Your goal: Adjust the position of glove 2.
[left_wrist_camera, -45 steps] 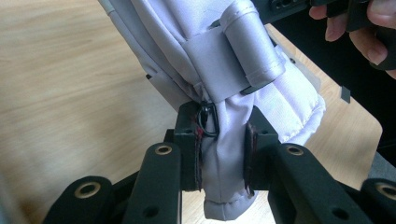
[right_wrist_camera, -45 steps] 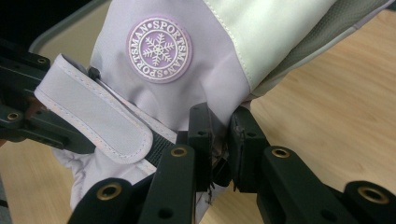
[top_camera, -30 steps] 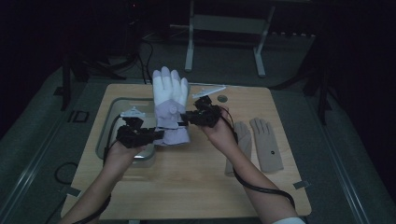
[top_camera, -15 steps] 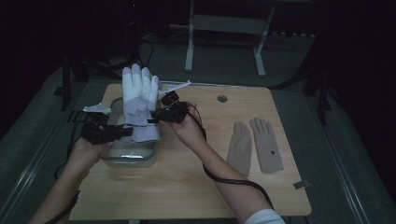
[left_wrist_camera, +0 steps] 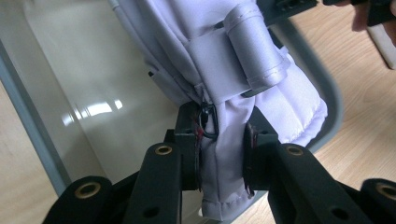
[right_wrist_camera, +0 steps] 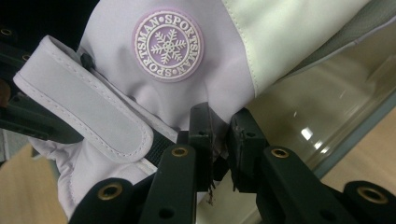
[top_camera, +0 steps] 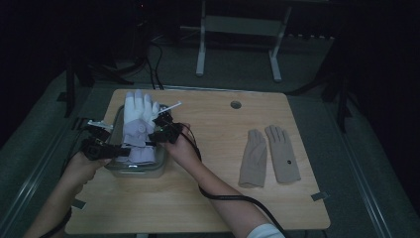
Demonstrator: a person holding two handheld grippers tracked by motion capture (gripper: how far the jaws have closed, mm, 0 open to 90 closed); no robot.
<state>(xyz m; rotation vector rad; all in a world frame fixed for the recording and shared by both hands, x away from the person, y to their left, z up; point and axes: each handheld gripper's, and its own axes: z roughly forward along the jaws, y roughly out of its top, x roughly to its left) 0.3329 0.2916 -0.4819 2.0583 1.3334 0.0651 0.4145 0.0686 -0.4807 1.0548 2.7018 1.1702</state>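
A lavender and white ski glove (top_camera: 138, 117) with a round snowflake badge (right_wrist_camera: 168, 44) hangs over a clear container (top_camera: 134, 171) at the table's left, fingers pointing away from me. My left gripper (top_camera: 118, 149) is shut on the cuff's left side; in the left gripper view its pads pinch the lavender cuff fabric (left_wrist_camera: 223, 154) under the wrist strap (left_wrist_camera: 250, 51). My right gripper (top_camera: 157, 132) is shut on the glove's right edge, and its jaws (right_wrist_camera: 219, 135) clamp the fabric just below the badge. The cuff dips into the container.
A pair of beige gloves (top_camera: 270, 156) lies flat on the right half of the wooden table (top_camera: 208, 198). A round hole (top_camera: 236, 104) sits near the far edge. A cable trails from the right gripper along the forearm.
Both grippers have carried the glove leftward and down, from the table's middle to over the clear container. The grip on the glove is the same.
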